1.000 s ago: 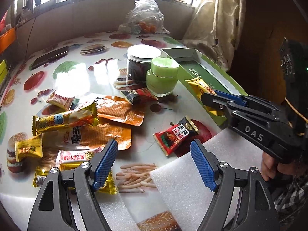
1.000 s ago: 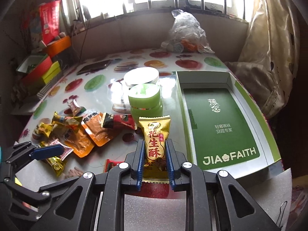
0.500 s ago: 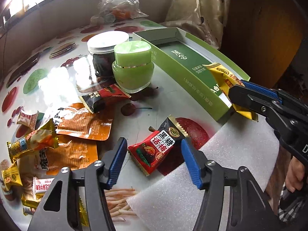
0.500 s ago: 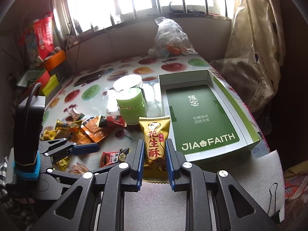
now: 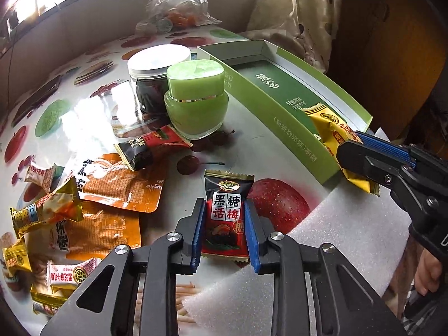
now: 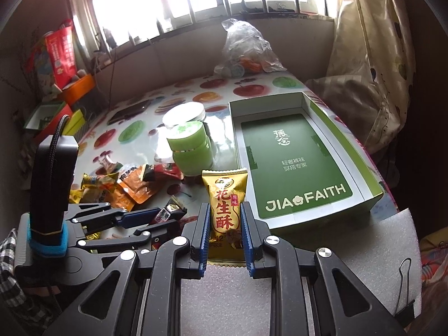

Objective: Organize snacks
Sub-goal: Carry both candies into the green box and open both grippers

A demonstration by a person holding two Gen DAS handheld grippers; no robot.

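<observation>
A red and black plum candy packet (image 5: 227,187) lies on the fruit-print table, and the jaws of my left gripper (image 5: 224,207) are closing on it, blue pads against its two long sides. From the right wrist view, the left gripper (image 6: 165,218) sits low at the left over that packet (image 6: 169,211). My right gripper (image 6: 224,210) is shut on a gold peanut candy packet (image 6: 225,187), held upright just before the near wall of the open green box (image 6: 296,162). In the left wrist view the right gripper (image 5: 352,145) holds the gold packet (image 5: 327,123) by the box's near corner (image 5: 280,123).
A green jar (image 5: 196,98) and a dark jar with a white lid (image 5: 156,64) stand left of the box. Several snack packets (image 5: 112,184) lie heaped at the left. White foam sheet (image 5: 336,232) covers the near edge, with a binder clip (image 6: 406,288). A plastic bag (image 5: 176,2) sits at the back.
My left gripper came forward and down over the red and black packet, and its wide-open jaws closed onto it. The right gripper kept hold of the gold packet and shifted slightly.
</observation>
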